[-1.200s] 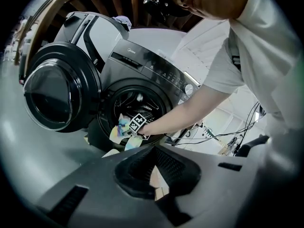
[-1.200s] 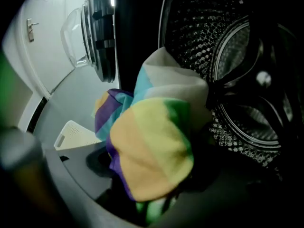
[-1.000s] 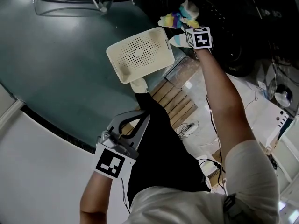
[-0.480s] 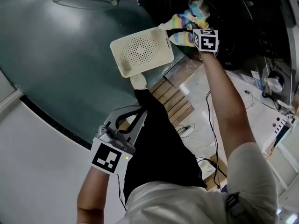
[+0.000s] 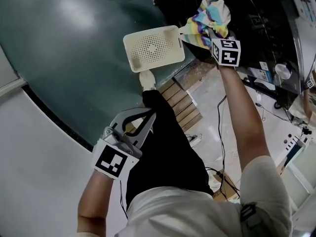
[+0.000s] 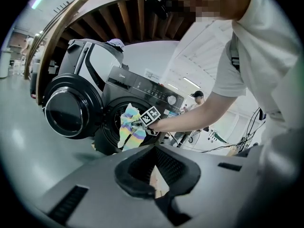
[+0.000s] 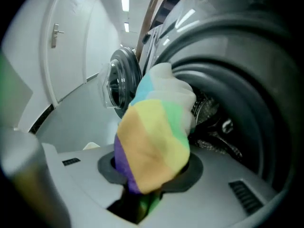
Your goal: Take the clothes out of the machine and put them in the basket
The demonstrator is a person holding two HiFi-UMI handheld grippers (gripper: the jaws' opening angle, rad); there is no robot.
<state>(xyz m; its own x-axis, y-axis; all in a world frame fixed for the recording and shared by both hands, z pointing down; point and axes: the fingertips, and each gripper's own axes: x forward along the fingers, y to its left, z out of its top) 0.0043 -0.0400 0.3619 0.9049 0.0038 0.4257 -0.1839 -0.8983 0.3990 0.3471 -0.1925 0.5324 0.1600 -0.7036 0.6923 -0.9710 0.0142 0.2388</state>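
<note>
Right gripper (image 5: 211, 32) is pinching that rainbow cloth (image 5: 210, 15) tight, I'd lift it clear of the machine (image 6: 137, 84) then over the basket (image 5: 153, 48).

**Head view:** camera on the person's head, facing steeply down over the torso and both arms. The floor (image 5: 59, 58) fills the left, the basket (image 5: 153, 48) sits upper centre, and the washing machine (image 5: 256, 14) lies dark along the upper right. The left gripper (image 5: 149, 116) is lower left, the right gripper (image 5: 211, 33) upper right.

**Left gripper view:** camera low on that gripper, facing across the floor to the machine front, well apart from it. Its own jaws sit lower centre.

**Right gripper view:** camera at the drum mouth, very near. The striped cloth (image 7: 152, 146) fills the centre, with the open door (image 7: 118, 87) to its left.

**Shared:** the head and left gripper views both show the right gripper, the striped cloth and the machine front. The open door appears in both gripper views.
</note>
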